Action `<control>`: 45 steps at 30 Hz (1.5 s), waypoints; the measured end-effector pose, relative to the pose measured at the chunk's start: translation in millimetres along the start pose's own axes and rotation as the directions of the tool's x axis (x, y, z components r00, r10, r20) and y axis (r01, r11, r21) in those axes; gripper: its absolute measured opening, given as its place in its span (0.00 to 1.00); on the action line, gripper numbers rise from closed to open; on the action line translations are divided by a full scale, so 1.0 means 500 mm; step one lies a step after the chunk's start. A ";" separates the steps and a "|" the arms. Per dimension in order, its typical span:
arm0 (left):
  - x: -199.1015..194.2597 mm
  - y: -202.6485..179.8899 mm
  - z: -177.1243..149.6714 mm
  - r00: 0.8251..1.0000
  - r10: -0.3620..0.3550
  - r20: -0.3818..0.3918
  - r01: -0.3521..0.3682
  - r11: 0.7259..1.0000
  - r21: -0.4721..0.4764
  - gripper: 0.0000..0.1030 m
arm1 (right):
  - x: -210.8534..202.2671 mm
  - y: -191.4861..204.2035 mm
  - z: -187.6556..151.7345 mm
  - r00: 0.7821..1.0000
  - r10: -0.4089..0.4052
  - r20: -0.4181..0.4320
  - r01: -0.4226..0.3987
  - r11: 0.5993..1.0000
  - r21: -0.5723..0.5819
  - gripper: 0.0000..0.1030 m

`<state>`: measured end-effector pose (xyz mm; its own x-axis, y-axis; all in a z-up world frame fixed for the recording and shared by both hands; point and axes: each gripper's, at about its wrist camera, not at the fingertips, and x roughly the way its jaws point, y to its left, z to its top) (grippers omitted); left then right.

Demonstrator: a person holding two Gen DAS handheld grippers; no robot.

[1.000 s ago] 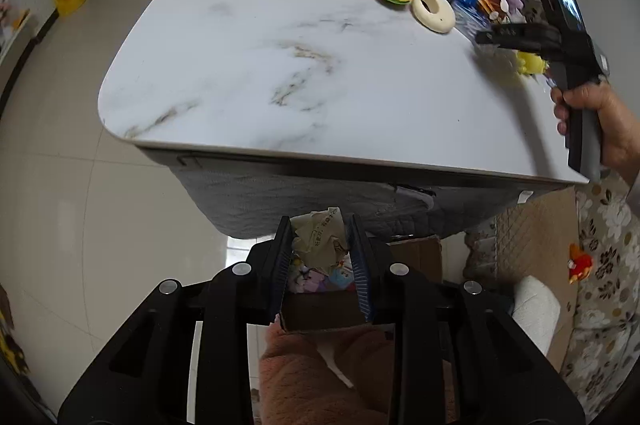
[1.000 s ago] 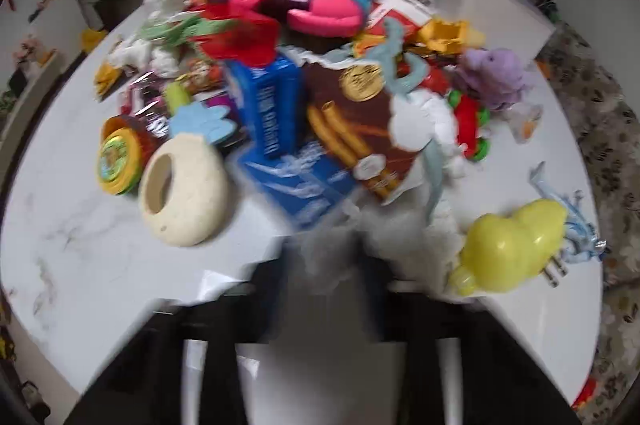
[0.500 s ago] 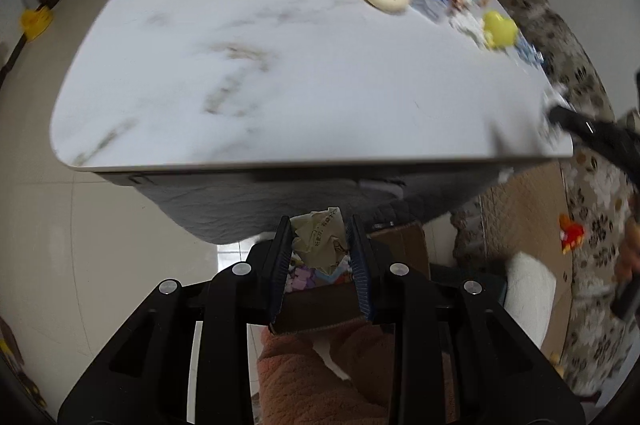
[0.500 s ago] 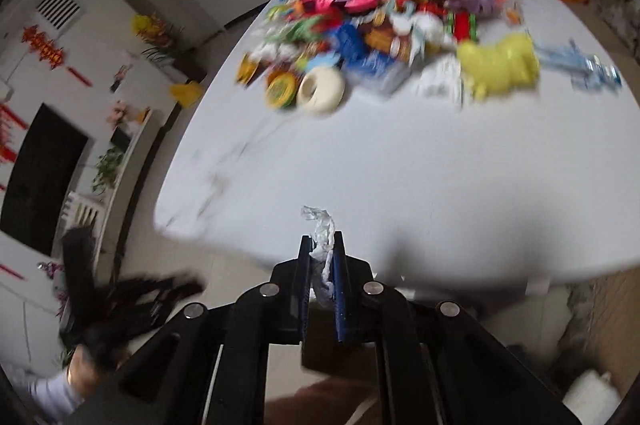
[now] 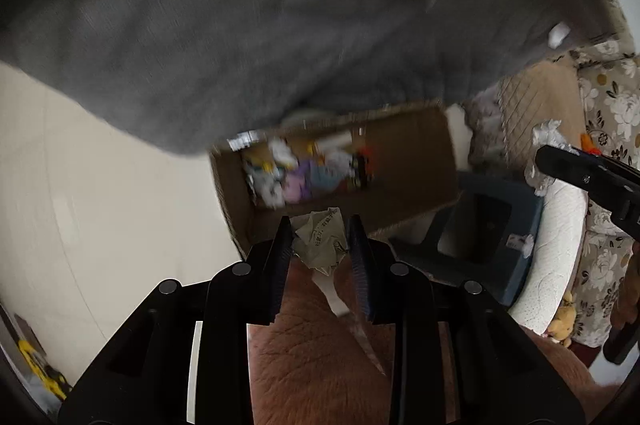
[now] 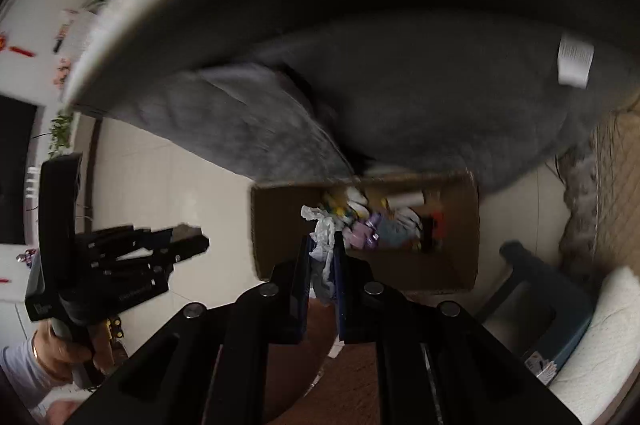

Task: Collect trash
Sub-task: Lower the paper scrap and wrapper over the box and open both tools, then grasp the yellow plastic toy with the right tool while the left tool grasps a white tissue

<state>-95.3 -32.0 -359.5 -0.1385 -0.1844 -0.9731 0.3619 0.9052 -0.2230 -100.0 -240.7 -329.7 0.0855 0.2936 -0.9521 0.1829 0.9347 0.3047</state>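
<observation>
My left gripper (image 5: pixel 320 237) is shut on a crumpled beige paper wad (image 5: pixel 322 243), held just above the near wall of a cardboard box (image 5: pixel 412 153) that holds several bits of trash. My right gripper (image 6: pixel 323 245) is shut on a crumpled white wrapper (image 6: pixel 325 237), held over the same cardboard box (image 6: pixel 460 225), near its left side. The right gripper also shows in the left wrist view (image 5: pixel 540 155), at the right, with the wrapper (image 5: pixel 546 133) at its tip. The left gripper shows in the right wrist view (image 6: pixel 202 243), at the left.
The box stands on the pale floor under the table edge (image 6: pixel 168 1), which has a grey cloth (image 5: pixel 200 37) hanging below it. A dark blue stool (image 5: pixel 480 225) and a white cushion (image 5: pixel 556 245) stand to the right of the box.
Both grippers have dropped from table height to below the table edge and now point down at the box. Each still holds its piece of trash.
</observation>
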 end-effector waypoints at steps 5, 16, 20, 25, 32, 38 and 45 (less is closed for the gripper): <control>0.161 0.025 0.005 0.992 0.071 -0.105 -0.078 0.995 -0.060 0.57 | 0.146 -0.058 -0.003 0.993 -0.080 -0.089 0.085 0.995 0.052 0.51; 0.387 0.103 0.028 0.938 0.086 -0.335 -0.154 0.971 -0.184 0.78 | 0.311 -0.169 -0.009 0.952 -0.178 -0.248 0.222 0.962 0.162 0.77; 0.339 0.105 0.026 0.948 0.072 -0.310 -0.134 0.974 -0.184 0.78 | 0.252 -0.154 -0.004 0.966 -0.156 -0.206 0.190 0.969 0.156 0.76; 0.209 0.081 -0.005 0.970 0.063 -0.233 -0.095 0.987 -0.129 0.78 | 0.052 -0.086 0.022 0.999 -0.035 -0.040 0.040 0.990 0.137 0.73; 0.047 0.063 -0.063 0.989 0.064 -0.136 -0.075 0.994 -0.082 0.78 | -0.301 -0.036 0.159 0.905 0.207 0.373 -0.295 0.935 0.197 0.84; -0.054 0.090 -0.083 0.999 0.023 -0.037 -0.029 0.983 -0.180 0.78 | -0.324 -0.144 0.369 0.860 0.079 0.503 -0.364 0.788 0.497 0.82; -0.127 0.116 -0.103 0.997 0.066 0.039 -0.056 0.973 -0.225 0.78 | -0.280 -0.191 0.537 0.904 -0.051 0.425 -0.267 0.708 0.654 0.67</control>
<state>-112.7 52.0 -307.6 -0.0781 -0.1388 -0.9872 0.1527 0.9769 -0.1494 133.5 -425.1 -218.3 0.4839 0.1323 -0.8651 0.7470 0.4526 0.4870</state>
